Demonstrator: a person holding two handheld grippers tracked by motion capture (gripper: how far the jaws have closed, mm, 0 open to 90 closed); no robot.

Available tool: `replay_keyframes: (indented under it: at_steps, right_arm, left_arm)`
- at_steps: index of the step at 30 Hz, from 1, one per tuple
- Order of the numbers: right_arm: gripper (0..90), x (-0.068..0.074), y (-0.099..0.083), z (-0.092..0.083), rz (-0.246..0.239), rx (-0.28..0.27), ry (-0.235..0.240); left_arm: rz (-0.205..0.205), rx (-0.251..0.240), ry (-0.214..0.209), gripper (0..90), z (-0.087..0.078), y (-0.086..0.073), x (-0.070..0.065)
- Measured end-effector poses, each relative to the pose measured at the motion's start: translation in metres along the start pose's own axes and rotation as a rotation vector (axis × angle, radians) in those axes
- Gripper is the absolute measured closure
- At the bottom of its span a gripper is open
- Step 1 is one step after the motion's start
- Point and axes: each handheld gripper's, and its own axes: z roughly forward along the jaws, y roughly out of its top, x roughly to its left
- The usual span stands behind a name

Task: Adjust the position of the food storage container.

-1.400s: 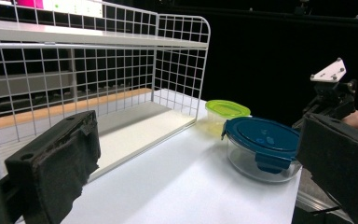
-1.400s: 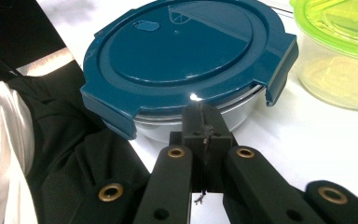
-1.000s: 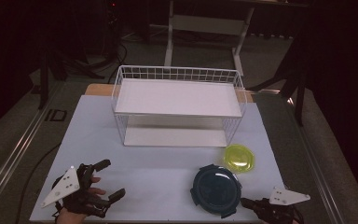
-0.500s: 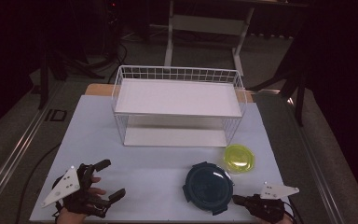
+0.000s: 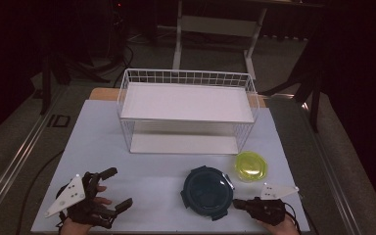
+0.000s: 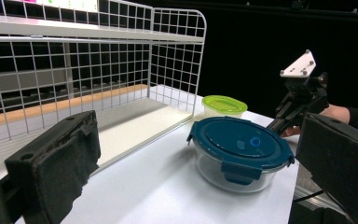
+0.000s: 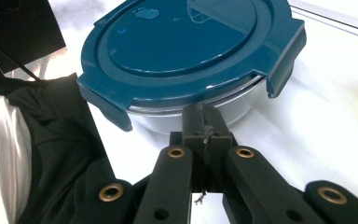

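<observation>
The right gripper [image 5: 239,203], jaws pressed together, has slid leftward along the table. It has pushed the round blue-lidded glass container [image 5: 208,192] left, away from the small green-lidded tub [image 5: 251,165].

White wire rack [image 5: 186,110] stands at the far half of the pale table [image 5: 156,171], two solid white shelves, one above the other, mesh walls around. Small container with a yellow-green lid [image 5: 251,165] sits on the table near the rack's front right corner. Beyond the table: dark floor, grey frame legs [image 5: 215,34].

left claw [image 5: 111,188]: black, white three-cornered plate | right claw [image 7: 205,122]: black arms, brass rivets | dark sleeve [image 7: 46,140]
</observation>
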Motion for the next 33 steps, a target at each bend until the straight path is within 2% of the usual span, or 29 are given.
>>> replay_keyframes:
  at_steps: [14,21,24,28,33]
  right_arm:
    - [90.0,0.004,0.022,0.033,-0.021,0.020,0.055]
    - [90.0,0.010,0.035,0.055,-0.029,0.024,0.087]
    - [90.0,0.014,0.043,0.066,-0.043,0.035,0.080]
    - [90.0,0.016,0.051,0.077,-0.035,0.036,0.070]
    - [90.0,0.015,0.051,0.076,-0.037,0.033,0.074]
  left_arm:
    - [0.014,0.008,0.000,0.0,0.000,0.000,-0.001]
    - [0.015,0.010,-0.002,0.0,0.000,0.000,-0.001]
    - [0.017,0.012,-0.003,0.0,0.001,-0.001,-0.001]
    - [0.017,0.014,-0.003,0.0,0.000,-0.001,-0.001]
    - [0.015,0.016,0.000,0.0,0.000,-0.002,0.000]
